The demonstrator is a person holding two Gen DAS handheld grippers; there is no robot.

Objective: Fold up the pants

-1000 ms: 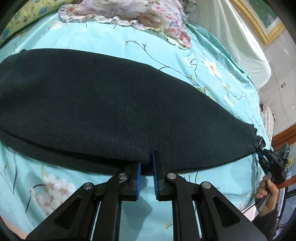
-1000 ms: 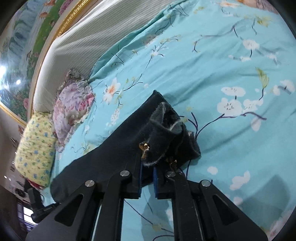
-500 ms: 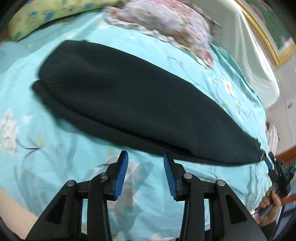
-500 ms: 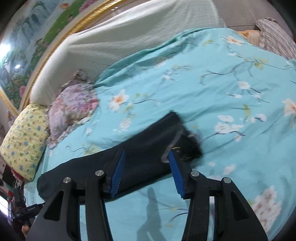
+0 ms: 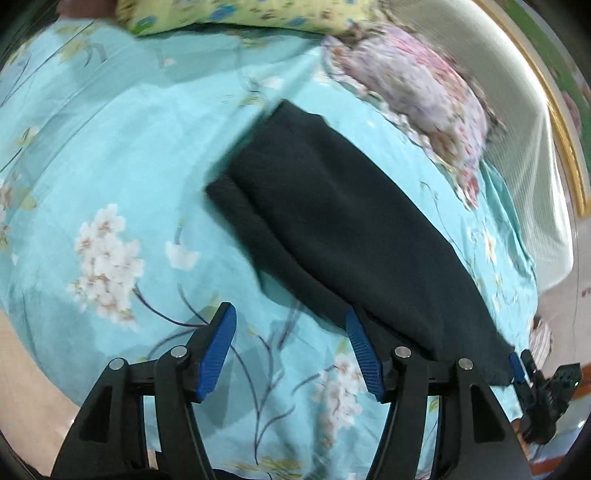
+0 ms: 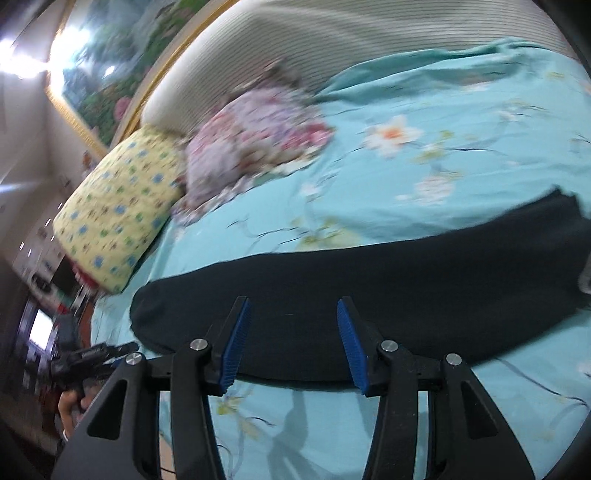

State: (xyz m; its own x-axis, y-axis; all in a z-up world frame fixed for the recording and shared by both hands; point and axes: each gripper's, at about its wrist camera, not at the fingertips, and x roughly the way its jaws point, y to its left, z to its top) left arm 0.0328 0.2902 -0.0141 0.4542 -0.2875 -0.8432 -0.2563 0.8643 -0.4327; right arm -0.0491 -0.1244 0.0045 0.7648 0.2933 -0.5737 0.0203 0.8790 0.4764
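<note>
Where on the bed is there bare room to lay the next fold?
Bare sheet lies beyond the pants' hem end, up to the yellow pillow, and past their far long edge in the right wrist view. It is crowded by the headboard, around the floral cushion.

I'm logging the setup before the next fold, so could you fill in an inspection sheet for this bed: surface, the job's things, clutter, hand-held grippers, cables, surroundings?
Surface: turquoise floral bedsheet, lightly wrinkled.
Job's things: dark pants lying flat in a long strip, one layer over another, lower edge showing at the near side.
Clutter: yellow pillow and pink floral pillow beyond the pants, apart from them.
Grippers: left hand-held gripper jaws opening, only sheet between them; right hand-held gripper open above the pants, gripping nothing.
Cables: nothing seen.
Surroundings: pale ribbed headboard, gold-framed landscape picture behind it.
</note>
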